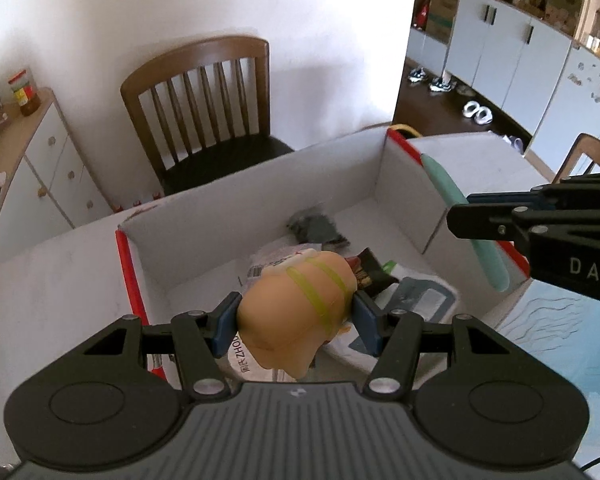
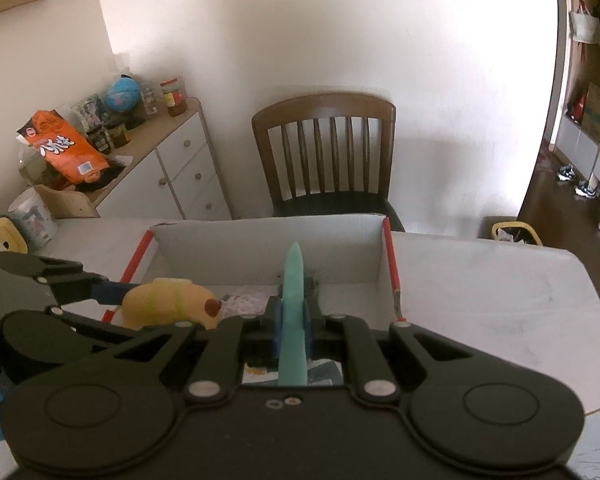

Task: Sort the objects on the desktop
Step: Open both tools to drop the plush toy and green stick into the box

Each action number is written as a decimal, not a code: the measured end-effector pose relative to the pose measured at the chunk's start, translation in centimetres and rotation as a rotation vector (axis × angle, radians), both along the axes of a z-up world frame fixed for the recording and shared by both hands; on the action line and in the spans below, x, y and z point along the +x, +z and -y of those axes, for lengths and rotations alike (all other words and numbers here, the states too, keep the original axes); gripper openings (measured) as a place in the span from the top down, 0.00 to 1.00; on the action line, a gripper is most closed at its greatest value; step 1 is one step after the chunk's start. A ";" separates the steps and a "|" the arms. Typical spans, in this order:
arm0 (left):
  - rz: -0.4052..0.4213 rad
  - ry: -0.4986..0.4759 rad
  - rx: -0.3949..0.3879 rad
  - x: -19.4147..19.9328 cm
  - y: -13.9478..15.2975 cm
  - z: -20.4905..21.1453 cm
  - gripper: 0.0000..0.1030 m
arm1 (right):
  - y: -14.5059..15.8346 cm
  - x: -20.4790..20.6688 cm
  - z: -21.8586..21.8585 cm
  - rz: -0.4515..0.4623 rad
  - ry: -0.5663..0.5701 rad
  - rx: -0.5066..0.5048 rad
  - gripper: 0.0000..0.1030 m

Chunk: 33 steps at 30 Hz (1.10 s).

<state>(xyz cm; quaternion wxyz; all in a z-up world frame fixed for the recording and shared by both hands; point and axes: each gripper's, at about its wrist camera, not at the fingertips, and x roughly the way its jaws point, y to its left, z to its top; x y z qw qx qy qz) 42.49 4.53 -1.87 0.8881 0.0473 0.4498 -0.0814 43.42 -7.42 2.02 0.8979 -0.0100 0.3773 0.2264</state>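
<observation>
Two grippers are what I am working with, both tilted downward over the open white cardboard box with red edges (image 1: 400,168) that sits on the pale tabletop (image 2: 500,280). My left gripper (image 1: 296,320) points steeply into the box; my right gripper (image 2: 292,328) reaches in from the right side at a shallower slant, and the left wrist view shows it as a black linkage over the box's right wall.

I count one soft tan squeeze toy with yellow-green bands (image 1: 300,304), one slim mint-green blade-shaped piece (image 2: 294,312), and one brown wooden slat-back chair (image 1: 204,100) behind the table. Several flat packets (image 1: 416,300) and one dark crumpled item (image 1: 316,228) lie on the box floor; I cannot tell exactly how many packets.

My left gripper is partly spread, its blue pads (image 1: 225,326) pressing both sides of the tan toy, which hangs above the packets inside the box. My right gripper is nearly closed, clamped on the mint-green piece, whose tip points forward over the box interior.
</observation>
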 end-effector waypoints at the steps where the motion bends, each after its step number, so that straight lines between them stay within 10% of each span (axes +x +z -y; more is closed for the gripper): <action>1: -0.004 0.001 0.000 0.1 -0.3 -0.1 0.43 | -0.3 0.2 -0.1 -0.005 -0.001 -0.001 0.90; 33: -0.110 -0.030 0.040 2.8 -6.4 -0.2 0.43 | -7.7 2.4 -1.6 -0.212 0.002 -0.078 0.90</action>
